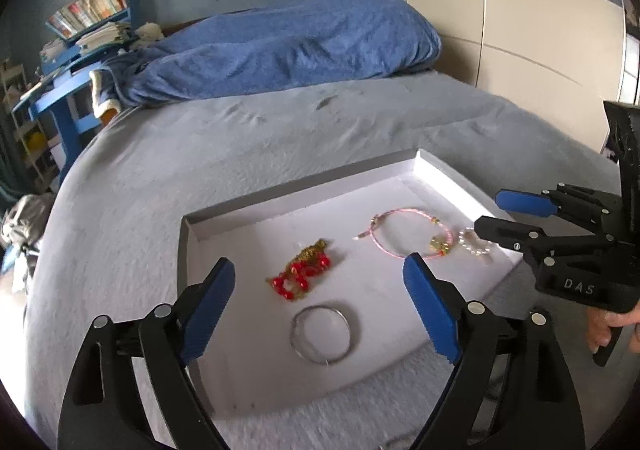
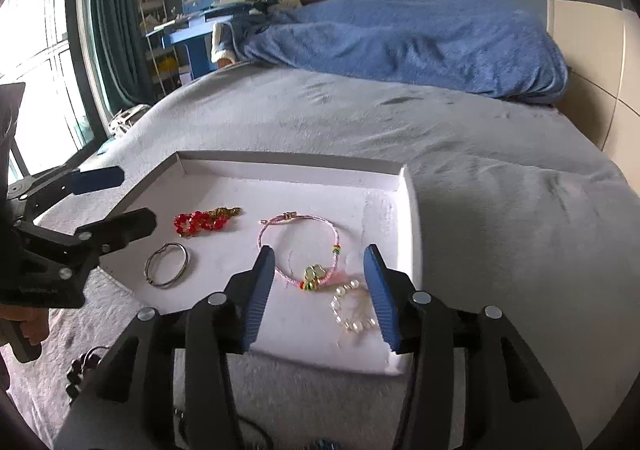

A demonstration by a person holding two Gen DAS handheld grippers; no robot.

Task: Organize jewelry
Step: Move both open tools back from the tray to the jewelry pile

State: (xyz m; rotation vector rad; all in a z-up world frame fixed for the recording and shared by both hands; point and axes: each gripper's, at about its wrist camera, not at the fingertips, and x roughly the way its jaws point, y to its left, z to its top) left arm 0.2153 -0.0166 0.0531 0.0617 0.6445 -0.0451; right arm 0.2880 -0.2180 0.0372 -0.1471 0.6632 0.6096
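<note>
A shallow white tray point(image 1: 280, 194) point(image 2: 288, 170) lies on the grey bed. In it lie a red bead bracelet with gold chain point(image 1: 304, 274) point(image 2: 202, 220), a silver bangle point(image 1: 324, 334) point(image 2: 166, 264), a pink cord bracelet with a gold charm point(image 1: 414, 232) point(image 2: 298, 246) and a pearl bracelet point(image 1: 476, 244) point(image 2: 354, 308). My left gripper point(image 1: 324, 310) is open and empty above the bangle. My right gripper point(image 2: 320, 294) point(image 1: 492, 214) is open and empty, above the tray's right end with the gold charm and pearl bracelet between its fingers.
The grey bed cover point(image 1: 240, 138) point(image 2: 480, 154) surrounds the tray. A blue blanket point(image 1: 280, 50) point(image 2: 420, 38) is heaped at the far end. A dark bead bracelet point(image 2: 82, 370) lies on the bed near the tray's front left. A blue shelf with books point(image 1: 88, 18) stands beyond.
</note>
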